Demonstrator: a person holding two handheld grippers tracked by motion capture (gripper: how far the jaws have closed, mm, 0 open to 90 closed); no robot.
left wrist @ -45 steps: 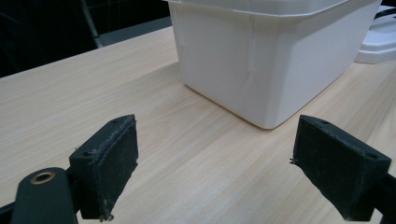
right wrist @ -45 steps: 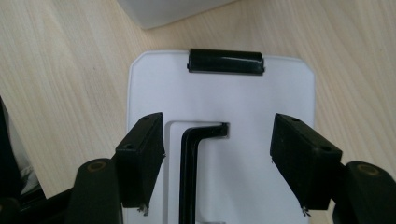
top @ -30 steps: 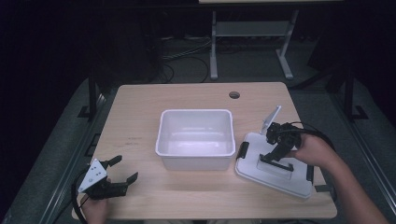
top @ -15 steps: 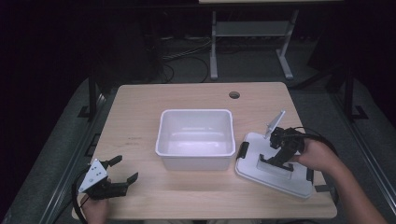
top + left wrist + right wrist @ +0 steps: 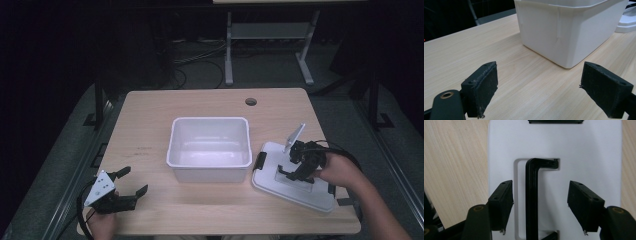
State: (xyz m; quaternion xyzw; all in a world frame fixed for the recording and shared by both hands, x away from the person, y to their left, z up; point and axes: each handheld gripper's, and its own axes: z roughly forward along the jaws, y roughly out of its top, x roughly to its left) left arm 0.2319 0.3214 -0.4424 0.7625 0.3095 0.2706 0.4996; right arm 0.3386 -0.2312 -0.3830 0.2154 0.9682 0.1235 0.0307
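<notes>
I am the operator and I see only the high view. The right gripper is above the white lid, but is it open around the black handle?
Observer: Yes. In the right gripper view the right gripper is open, and the black handle of the white lid stands between its jaws, touching neither.
Operator: Is the handle in the middle of the gap?
Observer: No, it runs nearer to the jaw at the left of that view.
Operator: And the left gripper, what is in front of it?
Observer: The left gripper is open above the bare table, and it looks at a corner of the white bin, which is still apart from it.
</notes>
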